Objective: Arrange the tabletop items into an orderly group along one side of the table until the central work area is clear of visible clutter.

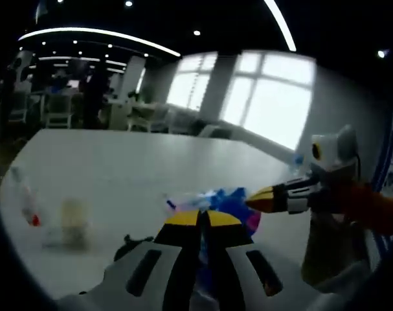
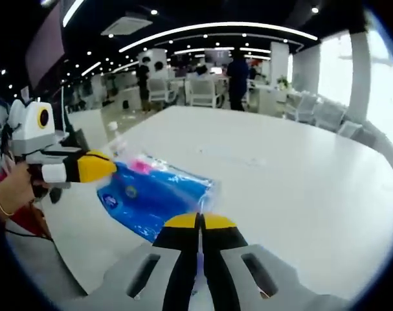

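Both tools pinch a blue plastic packet (image 2: pixel 154 201) between them: the right tool (image 2: pixel 199 223) has its jaws pressed together on one end, the left tool (image 2: pixel 99 167) closed on the other end, near the tabletop (image 2: pixel 300 181) edge. From the left gripper view, a small pale cup (image 1: pixel 73 220) and a blurred clear bottle (image 1: pixel 24 197) stand further along the tabletop, apart from the packet.

Left gripper (image 1: pixel 205 219) closed, yellow tips pressed together, pointing forward above the table. Right gripper (image 2: pixel 199 221) likewise closed, tips touching. Each reaching sideways into the other's view, tips near one another. Hand (image 2: pixel 13 189) gripping the left handle.
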Motion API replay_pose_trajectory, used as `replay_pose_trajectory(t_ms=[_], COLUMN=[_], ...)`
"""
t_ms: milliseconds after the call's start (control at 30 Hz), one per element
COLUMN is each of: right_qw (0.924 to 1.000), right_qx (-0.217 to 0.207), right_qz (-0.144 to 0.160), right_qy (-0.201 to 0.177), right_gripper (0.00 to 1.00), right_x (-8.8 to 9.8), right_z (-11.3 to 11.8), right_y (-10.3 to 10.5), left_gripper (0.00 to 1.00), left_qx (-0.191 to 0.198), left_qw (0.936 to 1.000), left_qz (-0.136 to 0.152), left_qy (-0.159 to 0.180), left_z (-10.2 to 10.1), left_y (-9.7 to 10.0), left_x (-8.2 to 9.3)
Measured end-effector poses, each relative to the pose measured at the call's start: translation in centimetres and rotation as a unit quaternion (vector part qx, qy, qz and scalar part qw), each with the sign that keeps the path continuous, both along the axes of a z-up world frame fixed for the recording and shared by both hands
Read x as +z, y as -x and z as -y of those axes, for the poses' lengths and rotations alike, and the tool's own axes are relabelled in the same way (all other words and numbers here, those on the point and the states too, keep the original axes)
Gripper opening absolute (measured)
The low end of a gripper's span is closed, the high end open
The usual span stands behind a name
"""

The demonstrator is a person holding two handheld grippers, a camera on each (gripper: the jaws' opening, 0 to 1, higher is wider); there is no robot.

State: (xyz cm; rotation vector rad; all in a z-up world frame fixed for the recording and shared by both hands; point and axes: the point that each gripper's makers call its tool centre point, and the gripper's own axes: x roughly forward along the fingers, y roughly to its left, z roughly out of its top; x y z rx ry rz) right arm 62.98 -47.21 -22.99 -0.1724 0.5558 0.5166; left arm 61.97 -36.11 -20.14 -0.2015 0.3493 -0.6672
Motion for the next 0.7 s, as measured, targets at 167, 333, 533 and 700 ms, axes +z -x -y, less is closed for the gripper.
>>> replay_pose_trajectory(t_ms=[167, 333, 533, 700], right_qw=[0.9999, 0.9997, 0.9992, 0.9985], right_qx=[-0.005, -0.023, -0.040, -0.056], right_qz=[0.002, 0.003, 0.003, 0.000], right_qy=[0.014, 0.011, 0.009, -0.002], right_gripper=[0.01, 0.01, 0.01, 0.01], right_x=[-0.1, -0.2, -0.8, -1.7], right_z=[1.3, 2.8, 4.1, 5.2], right_y=[-1.0, -2.5, -4.4, -6.1], left_gripper=[0.00, 0.00, 0.00, 0.00], left_qx=[-0.006, -0.015, -0.017, -0.012], left_qw=[1.0000, 0.9998, 0.9994, 0.9991], left_qz=[-0.005, -0.010, -0.021, -0.027], left_qy=[0.003, 0.008, 0.022, 0.030], left_z=[1.2, 2.3, 3.6, 4.6], left_y=[-1.4, -2.8, -4.8, -6.6], left_x=[-0.4, -1.2, -2.4, -3.4])
